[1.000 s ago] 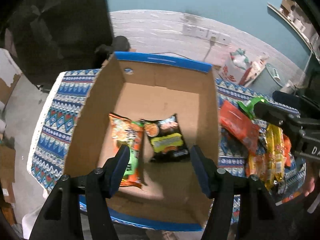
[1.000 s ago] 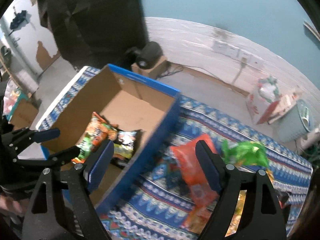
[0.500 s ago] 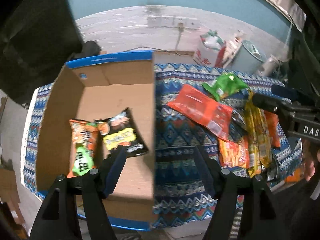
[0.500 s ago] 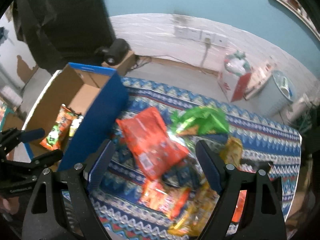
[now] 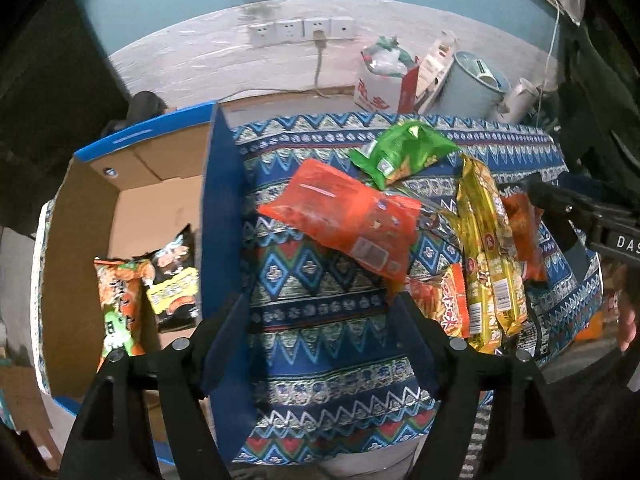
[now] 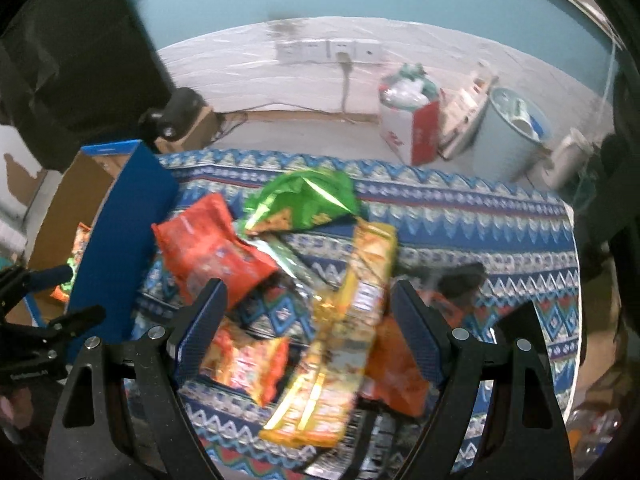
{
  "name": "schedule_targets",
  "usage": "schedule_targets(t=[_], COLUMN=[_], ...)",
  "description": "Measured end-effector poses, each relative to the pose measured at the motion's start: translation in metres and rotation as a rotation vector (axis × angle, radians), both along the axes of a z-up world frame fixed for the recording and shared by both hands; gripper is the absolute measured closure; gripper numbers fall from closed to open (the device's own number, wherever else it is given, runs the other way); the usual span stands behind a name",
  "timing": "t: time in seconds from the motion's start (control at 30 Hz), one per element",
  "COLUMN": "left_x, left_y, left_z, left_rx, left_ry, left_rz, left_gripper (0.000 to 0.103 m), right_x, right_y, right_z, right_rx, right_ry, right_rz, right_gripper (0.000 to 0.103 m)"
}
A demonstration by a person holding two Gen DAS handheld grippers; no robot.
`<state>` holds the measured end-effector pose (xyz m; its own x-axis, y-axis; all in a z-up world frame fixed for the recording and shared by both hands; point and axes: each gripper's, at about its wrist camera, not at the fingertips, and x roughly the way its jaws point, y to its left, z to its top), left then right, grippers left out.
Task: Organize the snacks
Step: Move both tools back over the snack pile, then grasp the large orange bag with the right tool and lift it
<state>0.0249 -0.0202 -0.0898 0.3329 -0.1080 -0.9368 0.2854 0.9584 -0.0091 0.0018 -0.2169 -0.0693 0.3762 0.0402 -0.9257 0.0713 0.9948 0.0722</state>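
A blue-edged cardboard box (image 5: 224, 216) stands at the left of the patterned table; an orange-green packet (image 5: 118, 304) and a black-yellow packet (image 5: 174, 280) lie in it. On the cloth lie a red bag (image 5: 344, 216), a green bag (image 5: 400, 152), yellow packs (image 5: 488, 264) and a small orange packet (image 5: 444, 304). My left gripper (image 5: 320, 340) is open and empty over bare cloth beside the box wall. My right gripper (image 6: 308, 328) is open and empty above the snack pile, over the yellow packs (image 6: 348, 320) and next to the red bag (image 6: 212, 256).
The patterned tablecloth (image 5: 328, 364) covers the table. Behind it on the floor are a white-red carton (image 5: 384, 84), a pale bucket (image 5: 476, 84) and wall sockets (image 5: 300, 30). A small brown box with a dark object (image 6: 184, 120) sits behind the cardboard box.
Both grippers have swung to the right, away from the box and over the snacks on the cloth. Both stay open and empty.
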Motion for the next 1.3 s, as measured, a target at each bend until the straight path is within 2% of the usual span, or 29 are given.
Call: schedule_targets(t=[0.2, 0.37, 0.73, 0.9, 1.07, 1.3], left_x=[0.002, 0.005, 0.011, 0.011, 0.012, 0.011], left_y=[-0.02, -0.034, -0.053, -0.062, -0.064, -0.081], left_z=[-0.018, -0.035, -0.058, -0.068, -0.071, -0.083], left_rx=[0.008, 0.009, -0.028, -0.029, -0.035, -0.032], left_ry=[0.042, 0.084, 0.165, 0.195, 0.207, 0.23], left_rz=[-0.031, -0.039, -0.035, -0.037, -0.034, -0.049], left_gripper=[0.027, 0.027, 0.026, 0.026, 0.024, 0.024], right_x=[-0.01, -0.016, -0.022, -0.023, -0.025, -0.024], right_y=[-0.033, -0.056, -0.074, -0.082, -0.089, -0.08], right_z=[-0.019, -0.047, -0.089, -0.092, -0.091, -0.106], right_rx=[-0.041, -0.044, -0.018, 0.041, 0.055, 0.016], right_ry=[0.046, 0.119, 0.213, 0.202, 0.198, 0.248], right_rz=[-0.06, -0.108, -0.139, -0.157, -0.172, -0.13], right_gripper=[0.02, 0.02, 0.02, 0.02, 0.02, 0.02])
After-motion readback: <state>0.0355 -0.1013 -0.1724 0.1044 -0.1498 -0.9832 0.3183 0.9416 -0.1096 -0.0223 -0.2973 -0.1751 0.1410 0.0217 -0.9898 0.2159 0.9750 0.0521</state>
